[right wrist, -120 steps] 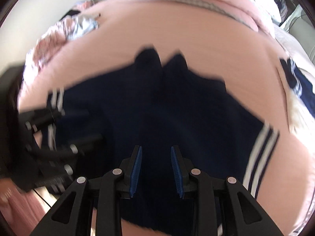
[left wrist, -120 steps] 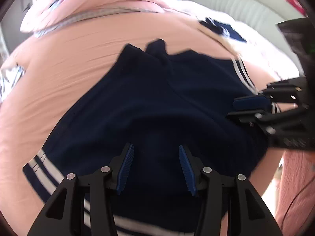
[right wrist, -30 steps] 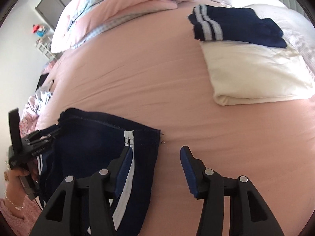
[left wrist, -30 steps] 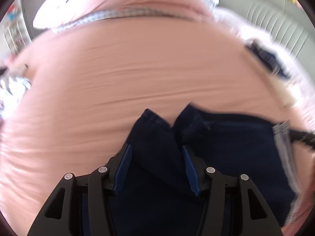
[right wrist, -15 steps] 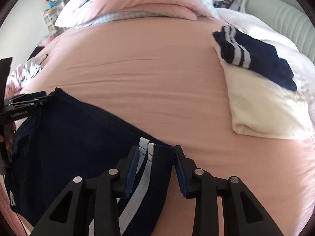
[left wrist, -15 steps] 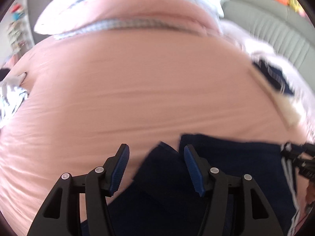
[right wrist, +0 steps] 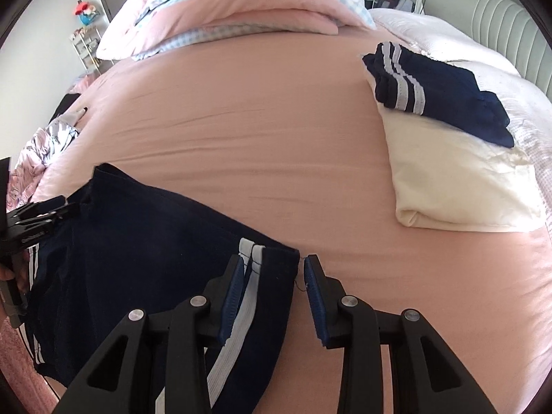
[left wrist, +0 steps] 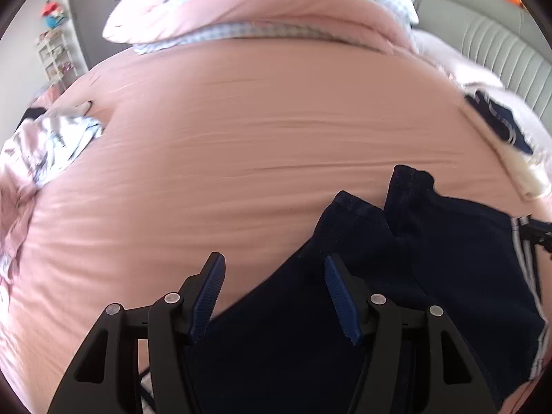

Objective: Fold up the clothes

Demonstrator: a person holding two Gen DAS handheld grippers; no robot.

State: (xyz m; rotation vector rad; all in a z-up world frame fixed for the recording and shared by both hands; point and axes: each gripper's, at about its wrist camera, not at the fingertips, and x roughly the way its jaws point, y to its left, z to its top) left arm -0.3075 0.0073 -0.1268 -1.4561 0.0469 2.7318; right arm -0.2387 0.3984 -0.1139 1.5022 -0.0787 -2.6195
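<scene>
I'm over a bed covered by a smooth pink cotton-looking sheet point(right wrist: 269, 131) with faint creases, and the task piece is a pair of dark navy knit shorts with double white side stripes point(right wrist: 145, 241), lying flat and wide at the near edge of the bed. My right gripper point(right wrist: 272, 296), black plastic arms with ribbed blue pads, has its jaws parted around the striped hem corner: the left pad touches the white stripe band, the right pad sits just off the cloth edge over bare sheet, so not clamped. In the left wrist view the same shorts point(left wrist: 396, 276) show two rounded leg ends poking up toward the middle of the bed, fabric matte and soft with stitched hems. My left gripper point(left wrist: 276, 293) stands wide apart, one pad over pink sheet, the other over navy cloth, gripping nothing. From the right wrist view the left gripper's black tip point(right wrist: 38, 217) is at the shorts' far left edge; I cannot tell contact there. On the right side of the bed a folded cream-white garment point(right wrist: 459, 179), thick and rectangular, carries a second folded navy piece with white stripes point(right wrist: 434, 93) stacked on top of it. At the far end, puffy pink pillows with blue gingham and floral covers point(right wrist: 234, 10) are piled. A crumpled silvery-pink shiny fabric heap point(left wrist: 45, 145) sits at the left edge. A ribbed grey-green padded headboard point(left wrist: 490, 41) runs along the right.
</scene>
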